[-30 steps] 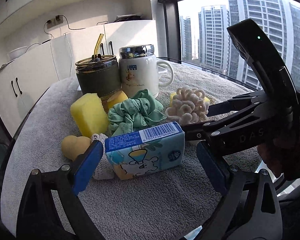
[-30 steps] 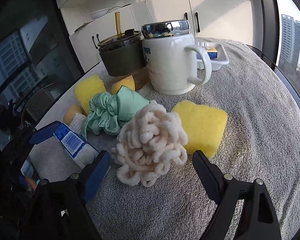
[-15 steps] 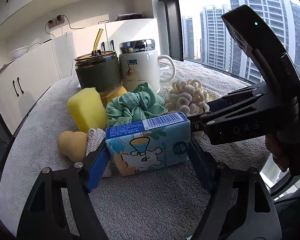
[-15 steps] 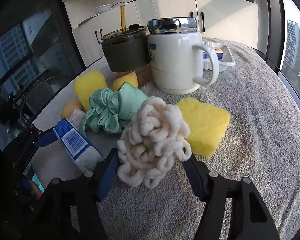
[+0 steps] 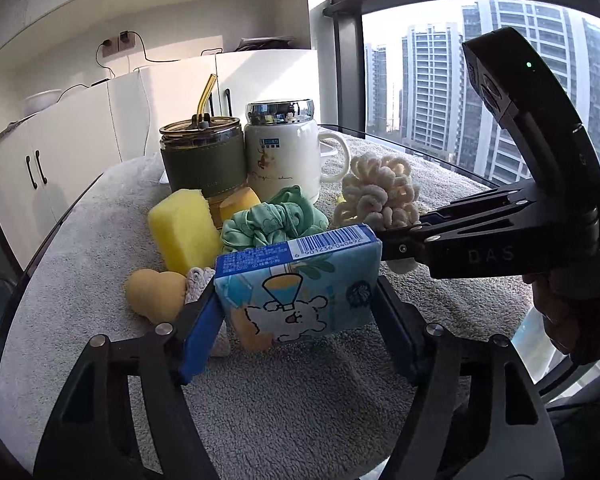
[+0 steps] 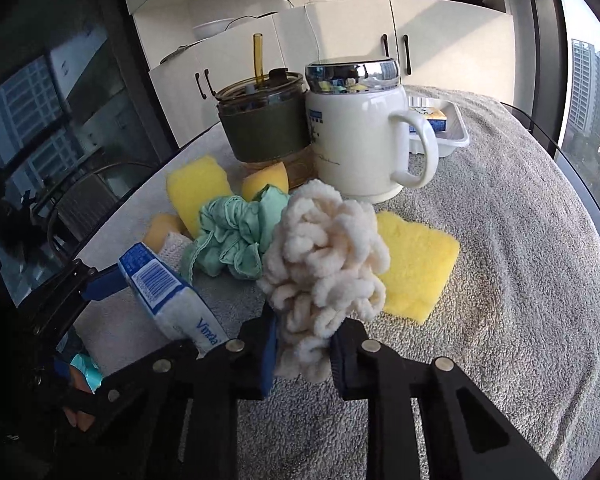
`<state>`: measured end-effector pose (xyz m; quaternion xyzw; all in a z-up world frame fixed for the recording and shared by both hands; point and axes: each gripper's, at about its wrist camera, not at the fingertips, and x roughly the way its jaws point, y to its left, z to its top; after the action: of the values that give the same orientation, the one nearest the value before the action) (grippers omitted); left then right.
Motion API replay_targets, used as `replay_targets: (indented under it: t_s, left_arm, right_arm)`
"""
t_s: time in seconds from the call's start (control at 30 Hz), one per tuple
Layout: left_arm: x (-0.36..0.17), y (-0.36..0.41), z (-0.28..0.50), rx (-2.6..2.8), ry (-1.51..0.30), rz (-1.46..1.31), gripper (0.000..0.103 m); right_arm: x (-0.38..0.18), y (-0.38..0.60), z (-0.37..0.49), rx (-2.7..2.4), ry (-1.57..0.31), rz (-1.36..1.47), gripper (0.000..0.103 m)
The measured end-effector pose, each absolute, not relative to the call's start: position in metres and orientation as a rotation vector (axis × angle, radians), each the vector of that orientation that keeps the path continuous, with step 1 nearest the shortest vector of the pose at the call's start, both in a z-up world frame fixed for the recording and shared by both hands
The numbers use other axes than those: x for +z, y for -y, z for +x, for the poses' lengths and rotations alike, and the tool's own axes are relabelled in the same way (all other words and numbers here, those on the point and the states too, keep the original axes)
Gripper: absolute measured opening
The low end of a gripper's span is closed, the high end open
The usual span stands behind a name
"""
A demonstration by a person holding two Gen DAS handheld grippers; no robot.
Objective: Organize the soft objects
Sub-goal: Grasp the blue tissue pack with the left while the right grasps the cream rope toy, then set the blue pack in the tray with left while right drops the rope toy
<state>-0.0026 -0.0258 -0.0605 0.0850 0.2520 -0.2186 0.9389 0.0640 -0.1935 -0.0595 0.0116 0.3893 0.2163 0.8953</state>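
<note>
Left gripper [image 5: 296, 312]: jaws just closed, pads pressing the blue tissue pack [image 5: 300, 284].
Right gripper [image 6: 304, 344]: clamped on the cream loop scrunchie [image 6: 324, 252].
Place: both amid the clutter on the grey towel [image 6: 520, 280], near its front edge.

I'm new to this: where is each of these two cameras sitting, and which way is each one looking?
Left wrist view: rides the left claw, looking forward and down at the tissue pack it clamps; the right claw and a hand show at right.
Right wrist view: rides the right claw, looking forward and down at the cream scrunchie it pinches; the left claw shows at left.
Shared: green scrunchie, white mug, towel-covered table.
</note>
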Motion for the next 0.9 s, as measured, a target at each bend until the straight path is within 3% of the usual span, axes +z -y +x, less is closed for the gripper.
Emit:
replay_targets:
  t_s: [0.9]
  left_arm:
    - [-0.015,-0.006,-0.015,-0.442,-0.493,0.085,0.07]
  right_arm:
    - [-0.025,0.218,0.041,0.413,-0.8,-0.011,0.024]
